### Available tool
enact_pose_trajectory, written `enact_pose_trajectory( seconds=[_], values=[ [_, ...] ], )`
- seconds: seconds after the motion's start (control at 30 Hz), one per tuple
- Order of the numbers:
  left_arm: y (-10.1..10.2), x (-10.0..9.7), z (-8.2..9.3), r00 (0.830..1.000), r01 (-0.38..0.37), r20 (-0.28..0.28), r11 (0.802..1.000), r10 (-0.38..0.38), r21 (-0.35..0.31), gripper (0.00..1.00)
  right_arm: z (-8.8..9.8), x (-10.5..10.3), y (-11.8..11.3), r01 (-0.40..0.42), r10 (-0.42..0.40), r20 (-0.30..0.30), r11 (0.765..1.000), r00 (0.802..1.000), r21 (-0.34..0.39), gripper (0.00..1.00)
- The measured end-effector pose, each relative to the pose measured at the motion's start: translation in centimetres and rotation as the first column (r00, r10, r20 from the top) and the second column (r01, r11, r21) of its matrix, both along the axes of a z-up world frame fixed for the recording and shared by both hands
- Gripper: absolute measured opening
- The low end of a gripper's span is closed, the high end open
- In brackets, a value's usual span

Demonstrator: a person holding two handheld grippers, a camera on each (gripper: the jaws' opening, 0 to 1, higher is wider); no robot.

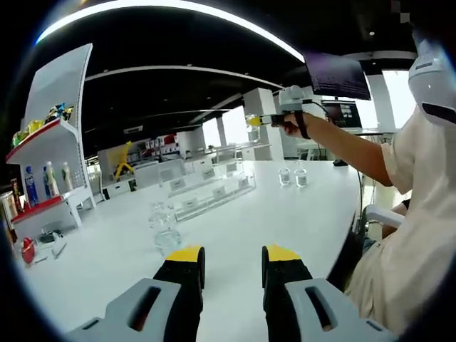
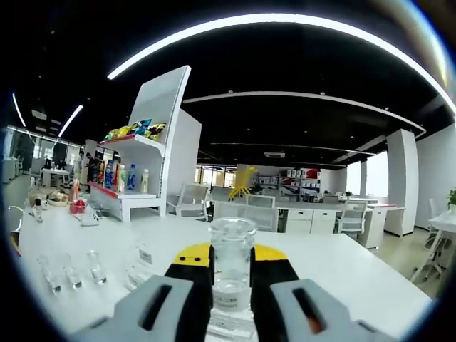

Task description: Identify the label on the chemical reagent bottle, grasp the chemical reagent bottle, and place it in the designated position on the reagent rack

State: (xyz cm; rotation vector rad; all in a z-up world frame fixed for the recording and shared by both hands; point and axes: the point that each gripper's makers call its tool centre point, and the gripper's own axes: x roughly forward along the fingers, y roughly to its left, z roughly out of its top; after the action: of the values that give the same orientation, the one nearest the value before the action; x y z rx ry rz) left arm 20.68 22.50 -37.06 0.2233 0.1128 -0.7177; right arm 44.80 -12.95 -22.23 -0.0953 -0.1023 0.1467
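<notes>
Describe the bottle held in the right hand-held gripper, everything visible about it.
The bottle is clear, glass-like, with a wide round stopper-style top and a cylindrical body; a pale label sits low on it, its text too small to read. It stands upright, clamped between the yellow-tipped black jaws of the right hand-held gripper, raised above the white table. In the left gripper view the same bottle appears small, held out at arm's length. Whether it holds any liquid cannot be told.
</notes>
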Motion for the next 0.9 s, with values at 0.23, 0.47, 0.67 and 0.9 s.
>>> enact_pose_trajectory(
  seconds=[0.23,0.47,0.67,0.9],
  values=[
    [0.0,0.2,0.1,1.000,0.001,-0.004,1.000,-0.001,-0.008,0.32,1.1,1.9,0.3,-0.004,0.004,0.024,0.999,1.000,0.034,0.19],
    [-0.2,0.3,0.1,1.000,0.011,-0.006,1.000,-0.011,-0.006,0.32,1.2,3.7,0.3,0.001,-0.001,0.020,1.000,1.000,0.022,0.19],
    [0.0,0.5,-0.2,1.000,0.010,-0.011,1.000,-0.010,-0.010,0.32,1.5,4.8,-0.3,0.013,-0.014,0.021,1.000,1.000,0.029,0.19],
    [0.2,0.6,-0.4,1.000,0.007,-0.013,1.000,-0.008,-0.022,0.32,2.2,6.0,-0.4,0.015,-0.016,0.035,0.999,0.999,0.035,0.19]
  ],
)
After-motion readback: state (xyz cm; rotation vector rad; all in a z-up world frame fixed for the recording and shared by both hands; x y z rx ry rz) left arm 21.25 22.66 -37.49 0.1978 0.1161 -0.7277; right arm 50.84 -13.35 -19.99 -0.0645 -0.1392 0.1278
